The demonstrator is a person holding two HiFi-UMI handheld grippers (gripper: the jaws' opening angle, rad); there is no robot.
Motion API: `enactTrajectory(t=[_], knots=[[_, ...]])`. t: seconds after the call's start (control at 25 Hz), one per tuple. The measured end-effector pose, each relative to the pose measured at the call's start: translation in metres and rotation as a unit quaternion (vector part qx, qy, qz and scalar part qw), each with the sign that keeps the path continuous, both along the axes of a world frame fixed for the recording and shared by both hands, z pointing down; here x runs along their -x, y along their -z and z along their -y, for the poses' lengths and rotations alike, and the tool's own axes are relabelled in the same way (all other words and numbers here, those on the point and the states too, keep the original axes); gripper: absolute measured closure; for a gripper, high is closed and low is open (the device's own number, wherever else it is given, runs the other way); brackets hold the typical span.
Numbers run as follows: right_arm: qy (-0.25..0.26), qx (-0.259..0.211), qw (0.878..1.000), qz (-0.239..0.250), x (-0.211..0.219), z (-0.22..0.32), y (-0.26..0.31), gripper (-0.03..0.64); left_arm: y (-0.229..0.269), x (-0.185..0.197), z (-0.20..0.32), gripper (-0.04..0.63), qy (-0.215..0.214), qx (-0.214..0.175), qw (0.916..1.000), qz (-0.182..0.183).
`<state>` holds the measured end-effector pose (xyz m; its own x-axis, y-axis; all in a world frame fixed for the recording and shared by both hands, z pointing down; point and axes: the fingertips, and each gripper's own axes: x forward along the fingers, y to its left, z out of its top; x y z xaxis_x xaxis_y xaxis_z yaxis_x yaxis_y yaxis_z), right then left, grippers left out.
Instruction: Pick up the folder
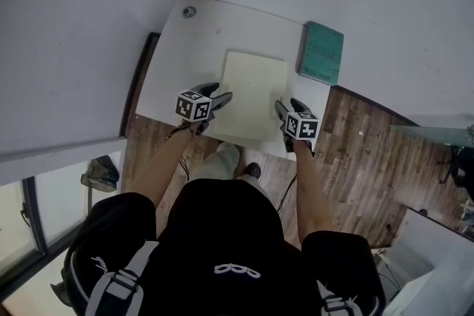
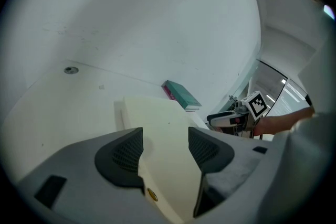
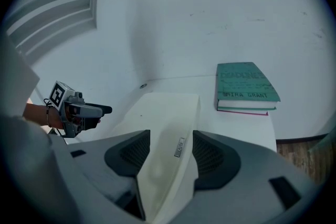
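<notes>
A cream folder (image 1: 255, 94) lies flat on the white table (image 1: 185, 55). My left gripper (image 1: 222, 94) is at the folder's near left corner, and my right gripper (image 1: 285, 106) is at its near right corner. In the left gripper view the folder's edge (image 2: 157, 123) runs between the left gripper's (image 2: 165, 139) open jaws, with a gap at each pad. The right gripper view shows the folder's spine (image 3: 168, 113), with a small metal label, between the right gripper's (image 3: 170, 141) open jaws. Neither pair of pads presses on the folder.
A teal book (image 1: 321, 52) lies at the table's far right corner, just beyond the folder. A round cable hole (image 1: 189, 11) sits near the far left corner. White walls close in behind and to the left. Wooden floor (image 1: 355, 159) lies to the right and in front.
</notes>
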<state>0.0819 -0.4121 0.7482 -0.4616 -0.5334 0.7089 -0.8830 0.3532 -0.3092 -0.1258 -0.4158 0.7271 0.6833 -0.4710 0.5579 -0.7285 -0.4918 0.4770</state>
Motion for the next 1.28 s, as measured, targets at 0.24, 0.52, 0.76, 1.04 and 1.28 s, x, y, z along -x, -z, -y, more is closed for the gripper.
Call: enactTrajectory(t=[0.24,0.52,0.76,1.04,1.28], knots=[[-0.012,0.028,1.000,0.005,0.001,0.009,-0.021,0.365,-0.024,0.001,0.010,0.344,-0.012,0.030,0.9995,0.002],[-0.016,0.055,0.998,0.000,0.003,0.013,-0.044,0.362,-0.049,0.004,0.014,0.337,-0.023,0.068,0.9974,-0.001],[-0.016,0.075,0.997,0.006,0.005,0.018,-0.059,0.362,-0.067,0.002,0.017,0.336,-0.034,0.092,0.9951,0.004],[-0.006,0.079,0.997,0.016,0.009,0.019,-0.063,0.364,-0.074,-0.004,0.016,0.337,-0.045,0.105,0.9934,0.009],[-0.007,0.079,0.997,0.023,0.010,0.019,-0.063,0.368,-0.075,-0.004,0.017,0.337,-0.035,0.109,0.9935,0.005]])
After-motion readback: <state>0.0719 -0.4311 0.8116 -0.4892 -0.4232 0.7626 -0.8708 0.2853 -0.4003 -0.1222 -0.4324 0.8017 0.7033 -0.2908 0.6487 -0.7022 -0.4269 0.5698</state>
